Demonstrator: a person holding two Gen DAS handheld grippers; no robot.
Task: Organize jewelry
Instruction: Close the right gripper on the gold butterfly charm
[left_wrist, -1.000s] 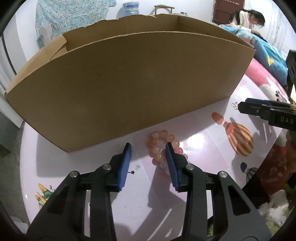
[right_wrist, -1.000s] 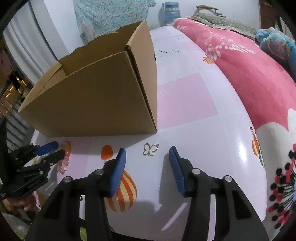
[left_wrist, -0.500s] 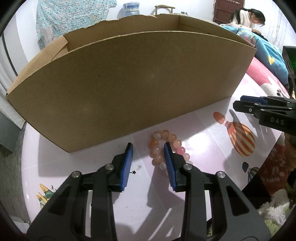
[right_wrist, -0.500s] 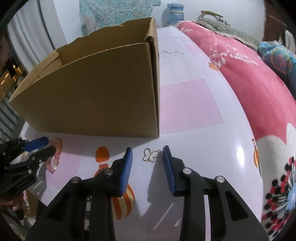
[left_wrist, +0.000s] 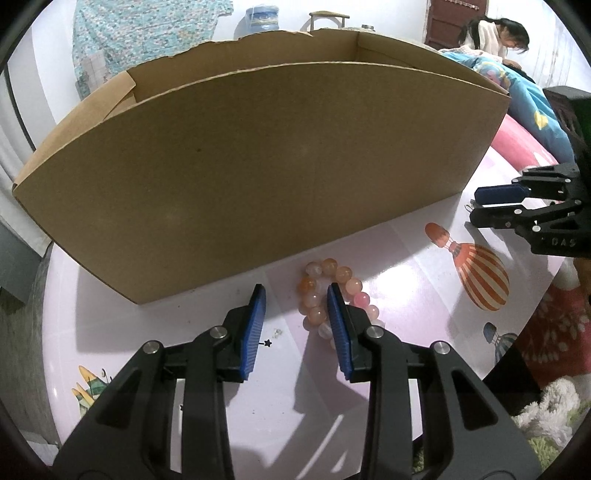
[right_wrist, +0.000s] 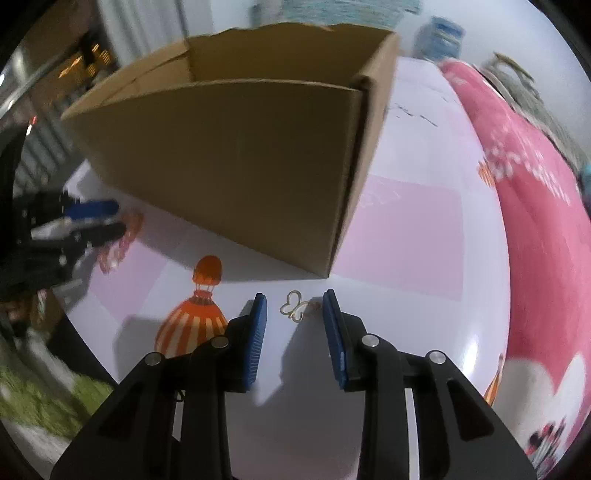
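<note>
Beside the box wall, both tongs spread, straddling bracelet and butterfly charm.

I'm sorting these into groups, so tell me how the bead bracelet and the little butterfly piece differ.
The bead bracelet is a loop of chunky round pink and peach beads; the butterfly piece is a thin gold wire outline. The bracelet looks far bulkier than the flat butterfly. The bracelet lies by the box's long side, the butterfly near its corner. Both lie on the table, outside the box.
</note>
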